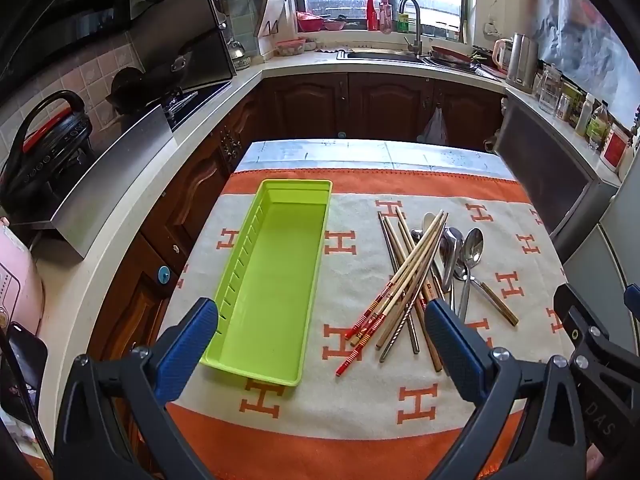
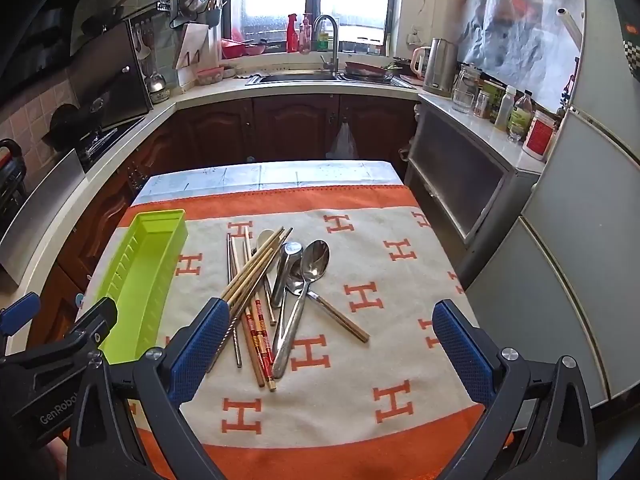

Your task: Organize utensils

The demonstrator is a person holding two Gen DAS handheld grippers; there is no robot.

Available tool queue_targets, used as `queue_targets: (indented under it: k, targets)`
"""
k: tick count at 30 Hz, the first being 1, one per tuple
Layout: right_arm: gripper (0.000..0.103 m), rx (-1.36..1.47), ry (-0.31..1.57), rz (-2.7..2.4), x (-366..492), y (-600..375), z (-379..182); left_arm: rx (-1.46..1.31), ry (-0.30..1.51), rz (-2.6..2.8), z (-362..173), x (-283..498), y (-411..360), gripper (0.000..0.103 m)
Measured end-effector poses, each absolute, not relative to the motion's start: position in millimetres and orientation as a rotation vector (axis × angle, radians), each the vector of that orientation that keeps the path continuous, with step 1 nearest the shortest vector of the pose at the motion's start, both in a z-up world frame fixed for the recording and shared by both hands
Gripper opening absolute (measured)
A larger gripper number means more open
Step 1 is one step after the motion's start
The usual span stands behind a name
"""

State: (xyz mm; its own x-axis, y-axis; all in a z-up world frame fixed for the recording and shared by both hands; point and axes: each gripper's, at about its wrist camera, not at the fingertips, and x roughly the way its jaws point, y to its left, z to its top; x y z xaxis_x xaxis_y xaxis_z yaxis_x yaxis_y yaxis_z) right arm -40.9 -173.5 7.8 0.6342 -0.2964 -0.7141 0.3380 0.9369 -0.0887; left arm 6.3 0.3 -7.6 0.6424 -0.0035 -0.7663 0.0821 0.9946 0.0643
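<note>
Utensils lie in a loose crossed pile on the desk, which is covered by a cream cloth with orange H marks and orange bands. From the right hand-held gripper the pile sits just ahead, between its fingers and nearer the left one; from the left hand-held gripper it lies ahead and to the right, close to the right finger.

The green tray, long and narrow with a slotted left wall, stands lengthwise ahead of the left hand-held gripper, its near end between the spread fingers. In the right wrist view it lies to the left of the right hand-held gripper, well apart from the pile.

The chopsticks fan out on the pile's tray side, some plain wood, some with red patterned ends, at least one of metal. The spoons lie on the far side from the tray, bowls pointing away from both hand-held grippers, overlapping one another and the chopsticks.

Both hand-held grippers are spread wide, blue pads facing inward, nothing between them, tilted down above the desk. Each shows at the edge of the other's view.
</note>
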Motion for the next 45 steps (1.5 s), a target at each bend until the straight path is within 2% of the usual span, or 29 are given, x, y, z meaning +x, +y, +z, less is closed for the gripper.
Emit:
queue_targets:
  k: [45]
  targets:
    - [0.102, 0.1, 0.771, -0.361, -59.1, -179.1, 23.6, 0.067, 0.888, -0.094, -14.6, 3.8, -5.5, 0.102]
